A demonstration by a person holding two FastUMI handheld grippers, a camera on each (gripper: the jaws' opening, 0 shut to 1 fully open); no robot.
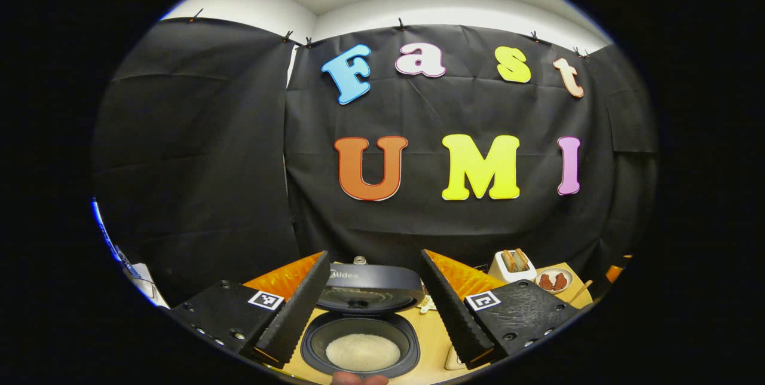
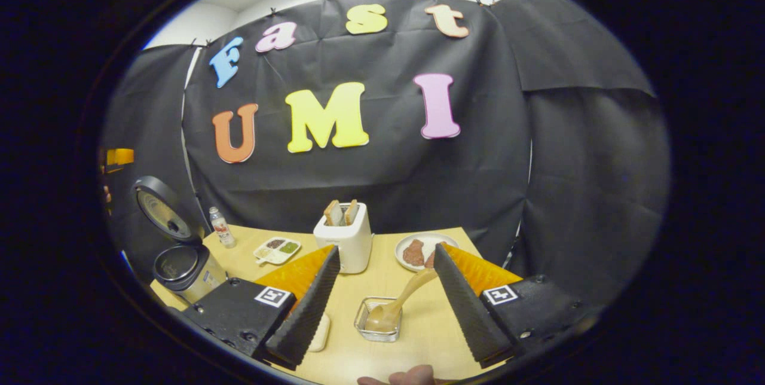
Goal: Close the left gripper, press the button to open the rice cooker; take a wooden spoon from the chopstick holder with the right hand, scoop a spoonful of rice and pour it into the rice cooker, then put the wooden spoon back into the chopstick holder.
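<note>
Right gripper (image 2: 382, 307): jaws wide apart, empty, above the surface (image 2: 418, 337). Wooden spoon (image 2: 397, 304) at 12 o'clock, bowl in a clear holder (image 2: 378, 319). Left gripper (image 1: 373, 307): wide, empty, over the open rice cooker (image 1: 358, 343), rice inside. Risk: tipping the holder. Toaster (image 2: 349, 238) crowded 11 o'clock; room at 6.

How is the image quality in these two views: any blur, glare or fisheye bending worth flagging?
Left gripper view: sharp and evenly lit, strong fisheye bending toward the rim; the rice cooker sits low, its inner lid showing a soft sheen, no harsh glare. Right gripper view: also sharp; the toaster and wooden spoon read clearly, while the table edges curve.
</note>
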